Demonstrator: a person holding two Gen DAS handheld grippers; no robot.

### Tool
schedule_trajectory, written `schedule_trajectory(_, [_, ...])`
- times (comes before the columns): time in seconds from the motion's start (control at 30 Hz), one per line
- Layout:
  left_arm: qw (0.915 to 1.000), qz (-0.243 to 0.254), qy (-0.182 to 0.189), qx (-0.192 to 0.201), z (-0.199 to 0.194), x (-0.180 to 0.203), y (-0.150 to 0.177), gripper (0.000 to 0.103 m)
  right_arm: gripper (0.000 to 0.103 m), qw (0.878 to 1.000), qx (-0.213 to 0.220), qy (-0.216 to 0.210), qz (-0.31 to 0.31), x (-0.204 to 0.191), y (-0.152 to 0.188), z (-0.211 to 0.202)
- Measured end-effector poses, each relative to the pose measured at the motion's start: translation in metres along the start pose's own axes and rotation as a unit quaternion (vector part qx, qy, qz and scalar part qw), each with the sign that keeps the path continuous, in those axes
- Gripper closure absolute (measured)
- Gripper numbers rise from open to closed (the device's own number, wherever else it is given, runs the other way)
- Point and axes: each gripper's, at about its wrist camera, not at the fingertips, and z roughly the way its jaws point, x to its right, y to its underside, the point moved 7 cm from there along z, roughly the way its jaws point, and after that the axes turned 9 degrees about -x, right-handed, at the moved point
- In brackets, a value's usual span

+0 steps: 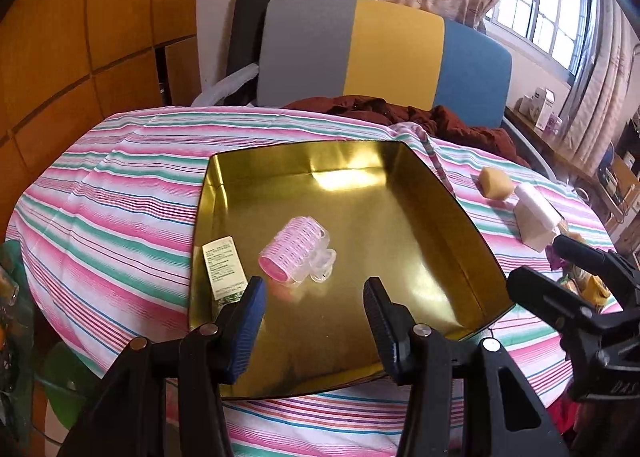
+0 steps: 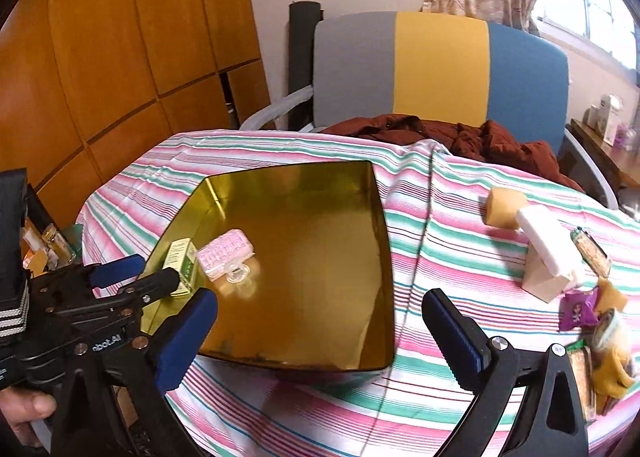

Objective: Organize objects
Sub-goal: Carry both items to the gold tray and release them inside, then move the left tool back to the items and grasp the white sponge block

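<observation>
A gold tin tray (image 1: 400,233) (image 2: 320,257) lies on the striped tablecloth. Inside it a pink hair roller (image 1: 290,257) (image 2: 226,255) with a clear clip rests near the left side, and a small green-and-white box (image 1: 224,271) (image 2: 184,265) leans on the left wall. My left gripper (image 1: 316,297) (image 2: 158,269) hovers open over the tray's near-left part, holding nothing. Over the tray's near-right edge my right gripper (image 2: 320,321) (image 1: 538,263) is wide open and empty. To the right on the cloth lie a yellow foam roller (image 2: 506,207) (image 1: 496,185) and a white block (image 2: 548,249) (image 1: 536,209).
A purple packet (image 2: 578,313), a snack bar (image 2: 592,253) and yellow items (image 2: 612,361) crowd the table's right edge. A dark red garment (image 2: 460,137) lies behind, against a grey-yellow-blue chair (image 2: 440,69). Wooden cabinets (image 2: 100,57) stand at the left. A hand (image 2: 24,413) holds the left gripper.
</observation>
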Motion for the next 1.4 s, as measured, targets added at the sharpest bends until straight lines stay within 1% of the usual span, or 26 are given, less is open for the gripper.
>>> schedule_trajectory(0.23, [0.9995, 0.020, 0.025, -0.007, 0.002, 0.015, 0.003, 0.052, 0.000, 0.999, -0.012, 0.023, 0.031, 0.034, 0.008, 0.001])
schedule_trajectory(0.37, [0.9991, 0.023, 0.033, -0.011, 0.003, 0.021, 0.004, 0.052, 0.000, 0.997, -0.013, 0.043, 0.056, 0.066, 0.010, -0.005])
schedule_trajectory(0.57, [0.9986, 0.030, 0.039, -0.019, 0.006, 0.030, 0.002, 0.052, 0.000, 0.991, -0.005, 0.089, 0.104, 0.138, 0.007, -0.023])
schedule_trajectory(0.63, [0.9983, 0.035, 0.043, -0.021, 0.006, 0.036, 0.000, 0.052, 0.000, 0.987, 0.003, 0.113, 0.116, 0.165, 0.003, -0.033])
schedule_trajectory(0.7, [0.9977, 0.043, 0.050, -0.017, 0.003, 0.045, -0.005, 0.052, 0.000, 0.981, 0.015, 0.140, 0.133, 0.196, -0.002, -0.041])
schedule_trajectory(0.87, [0.9948, 0.071, 0.072, -0.012, 0.000, 0.076, -0.020, 0.052, 0.000, 0.965, 0.040, 0.186, 0.181, 0.269, -0.008, -0.052])
schedule_trajectory(0.93, [0.9932, 0.084, 0.079, -0.012, 0.000, 0.092, -0.026, 0.052, 0.000, 0.958, 0.052, 0.183, 0.216, 0.294, -0.005, -0.055])
schedule_trajectory(1.0, [0.9912, 0.095, 0.091, -0.016, 0.001, 0.107, -0.032, 0.052, 0.000, 0.947, 0.060, 0.181, 0.260, 0.315, 0.001, -0.057])
schedule_trajectory(1.1, [0.9864, 0.118, 0.112, -0.022, 0.002, 0.137, -0.042, 0.052, 0.000, 0.933, 0.071, 0.156, 0.318, 0.334, 0.009, -0.064])
schedule_trajectory(1.13, [0.9841, 0.124, 0.124, -0.028, 0.005, 0.148, -0.046, 0.052, 0.000, 0.930, 0.071, 0.158, 0.324, 0.336, 0.011, -0.065])
schedule_trajectory(1.2, [0.9821, 0.126, 0.136, -0.038, 0.010, 0.166, -0.052, 0.051, 0.000, 0.927, 0.070, 0.156, 0.334, 0.338, 0.013, -0.066])
schedule_trajectory(1.3, [0.9780, 0.125, 0.158, -0.054, 0.020, 0.194, -0.061, 0.043, 0.000, 0.922, 0.071, 0.152, 0.349, 0.343, 0.018, -0.068])
schedule_trajectory(1.4, [0.9756, 0.131, 0.164, -0.063, 0.029, 0.220, -0.068, 0.041, 0.000, 0.917, 0.071, 0.140, 0.367, 0.349, 0.022, -0.067])
